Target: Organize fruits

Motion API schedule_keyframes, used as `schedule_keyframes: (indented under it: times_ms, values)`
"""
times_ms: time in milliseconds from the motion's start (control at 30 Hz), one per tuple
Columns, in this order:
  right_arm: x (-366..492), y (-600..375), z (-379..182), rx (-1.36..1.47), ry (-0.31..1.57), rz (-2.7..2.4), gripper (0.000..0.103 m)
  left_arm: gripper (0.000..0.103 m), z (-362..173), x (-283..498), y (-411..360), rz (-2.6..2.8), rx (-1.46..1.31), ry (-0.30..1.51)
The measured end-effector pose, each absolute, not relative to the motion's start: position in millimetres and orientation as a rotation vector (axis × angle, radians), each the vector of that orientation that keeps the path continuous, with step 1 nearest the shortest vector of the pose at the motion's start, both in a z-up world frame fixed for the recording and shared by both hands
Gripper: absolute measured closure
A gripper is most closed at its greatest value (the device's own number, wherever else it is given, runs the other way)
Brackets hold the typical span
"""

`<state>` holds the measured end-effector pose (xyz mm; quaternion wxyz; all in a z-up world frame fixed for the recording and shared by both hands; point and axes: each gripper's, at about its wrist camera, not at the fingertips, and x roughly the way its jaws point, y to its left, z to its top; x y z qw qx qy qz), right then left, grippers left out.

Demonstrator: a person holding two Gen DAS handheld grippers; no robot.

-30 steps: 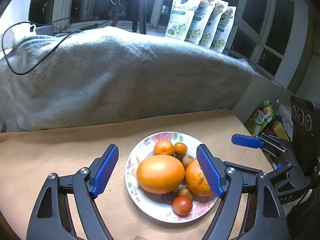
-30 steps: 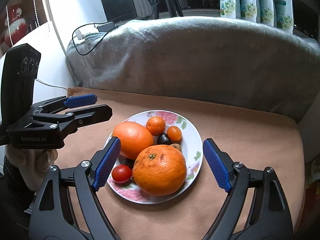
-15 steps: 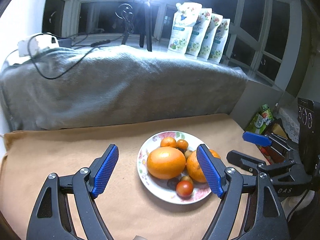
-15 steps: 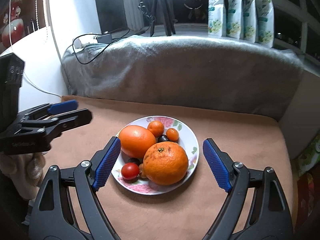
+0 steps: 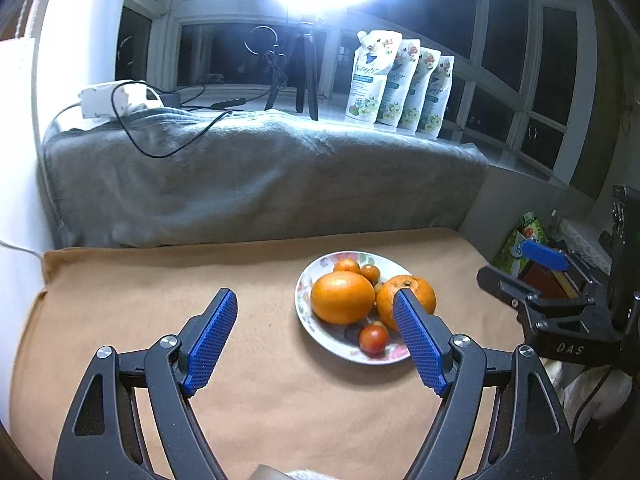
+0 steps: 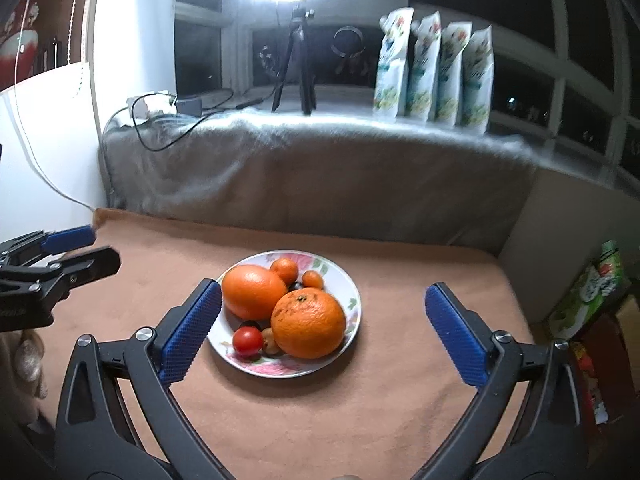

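Plate (image 6: pixel 352 292): ahead of right tongs (image 6: pixel 323 336), centred between them; right of left tongs (image 5: pixel 314 344).
Nearer: right.
Right tongs: wide, just opened further, empty.
Left tongs: wide, empty.

The left gripper (image 5: pixel 316 338) is hanging open over the tan cloth (image 5: pixel 120 312), holding nothing. A plate (image 5: pixel 306 280) of fruit is sitting at two o'clock from it. Two big oranges (image 5: pixel 342 298) are lying on it, with a red tomato (image 5: pixel 373 338) at six o'clock. The right gripper (image 5: pixel 532 270) is waiting at three o'clock.
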<state>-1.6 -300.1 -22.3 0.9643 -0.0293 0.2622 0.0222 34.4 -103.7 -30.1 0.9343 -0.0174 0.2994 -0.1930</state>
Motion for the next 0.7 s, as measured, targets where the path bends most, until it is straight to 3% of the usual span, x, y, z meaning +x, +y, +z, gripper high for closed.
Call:
schedule_keyframes:
  times_ms: [700]
  values:
    - [-28,-297,-14,-0.039,0.481,0.03,0.0,0.018,-22,4,-104,-0.333,0.011,0.581]
